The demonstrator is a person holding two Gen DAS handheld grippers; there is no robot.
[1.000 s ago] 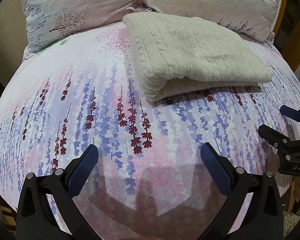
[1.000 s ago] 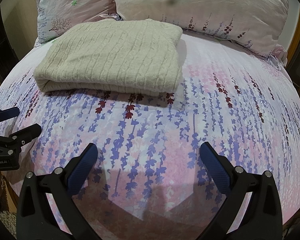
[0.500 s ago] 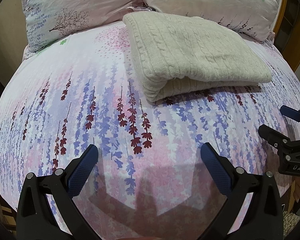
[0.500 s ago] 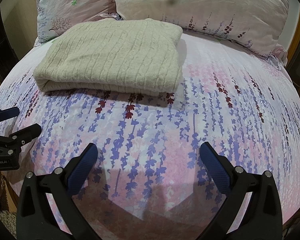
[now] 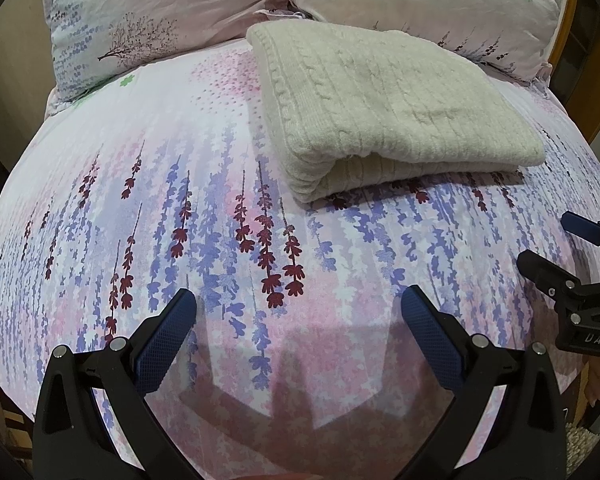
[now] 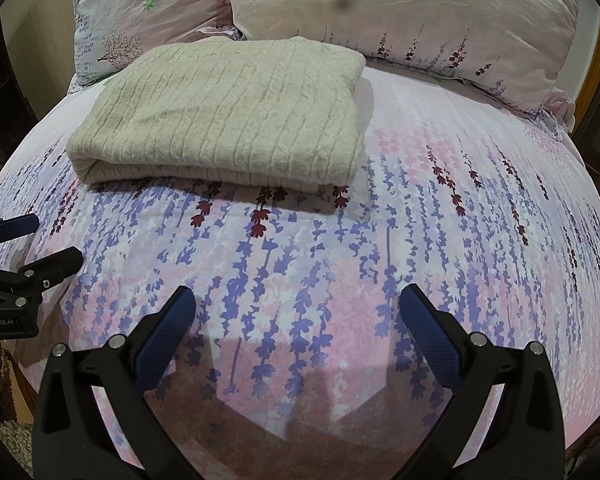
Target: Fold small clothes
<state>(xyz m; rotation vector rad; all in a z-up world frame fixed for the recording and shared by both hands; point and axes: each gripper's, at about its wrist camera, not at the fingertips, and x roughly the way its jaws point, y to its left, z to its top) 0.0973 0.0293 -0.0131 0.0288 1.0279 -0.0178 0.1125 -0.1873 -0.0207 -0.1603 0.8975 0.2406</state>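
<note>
A cream cable-knit sweater (image 5: 384,108) lies folded into a neat rectangle on the floral bed sheet (image 5: 148,200), near the pillows. In the right wrist view the same sweater (image 6: 228,112) sits at upper left. My left gripper (image 5: 298,318) hovers open over the near part of the bed, well short of the sweater, with nothing between its blue pads. My right gripper (image 6: 296,316) is likewise open and empty above the sheet. Each gripper shows at the other view's edge: the right one (image 5: 560,248) and the left one (image 6: 44,240).
Two floral pillows (image 5: 148,12) (image 6: 412,4) lean at the head of the bed behind the sweater. A wooden bed frame (image 5: 568,20) shows at the right. The bed's near edge drops off below the grippers, with a rug (image 6: 8,440) on the floor.
</note>
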